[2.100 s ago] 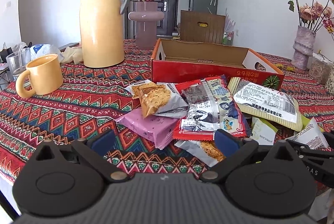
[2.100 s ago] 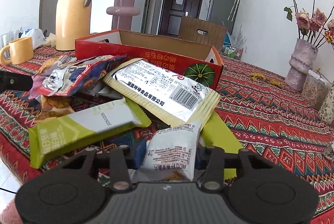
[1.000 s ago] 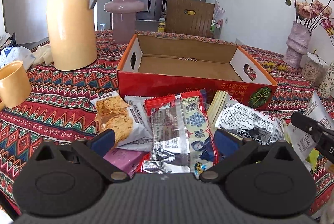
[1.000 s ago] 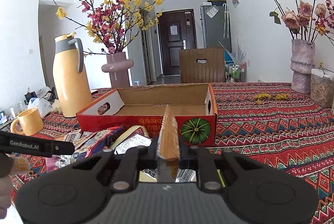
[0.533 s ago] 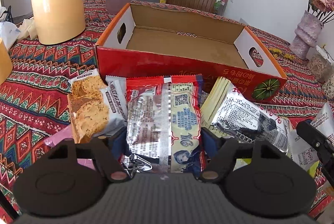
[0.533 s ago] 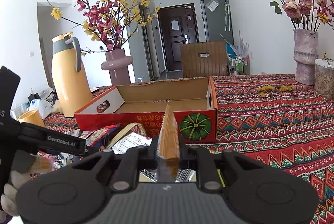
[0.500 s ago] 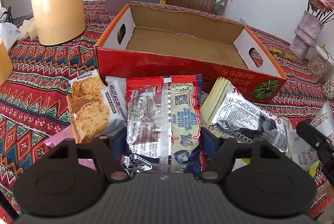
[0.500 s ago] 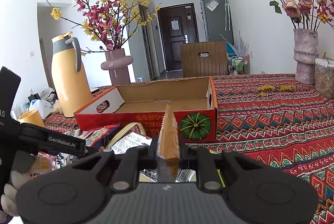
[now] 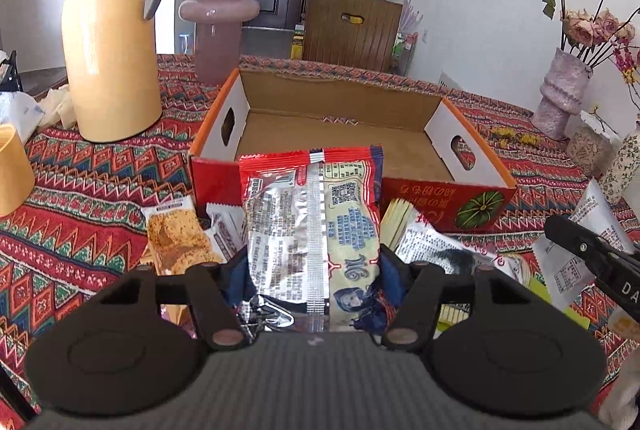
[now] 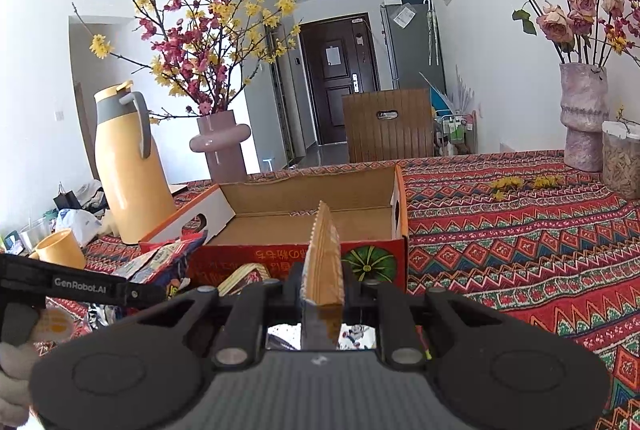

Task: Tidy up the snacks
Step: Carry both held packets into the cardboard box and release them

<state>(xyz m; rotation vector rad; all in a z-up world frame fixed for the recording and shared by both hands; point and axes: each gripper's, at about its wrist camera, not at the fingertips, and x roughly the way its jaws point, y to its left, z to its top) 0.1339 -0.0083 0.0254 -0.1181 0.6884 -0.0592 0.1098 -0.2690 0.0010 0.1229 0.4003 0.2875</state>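
My left gripper [image 9: 312,270] has a red-and-silver snack packet [image 9: 312,213] between its blue pads, and the jaws are closing on it. The packet stands raised off the pile, its top edge in front of the open red cardboard box [image 9: 440,197]. In the right wrist view, my right gripper [image 10: 322,286] is shut on a small white snack packet [image 10: 324,254], seen edge-on just short of the box [image 10: 280,258]. The left wrist view shows that white packet [image 9: 576,230] at the right. The box's inside looks bare.
A biscuit packet [image 9: 176,238] and a white-and-yellow packet [image 9: 432,238] lie on the patterned cloth before the box. A yellow jug [image 9: 112,41], a mug [image 9: 12,169] and a pink vase [image 9: 218,17] stand to the left. A rose vase [image 9: 560,93] stands to the right.
My left gripper's jaws came in from wide apart onto the red-and-silver packet and raised it off the pile. The right gripper kept its hold and edged nearer the box.
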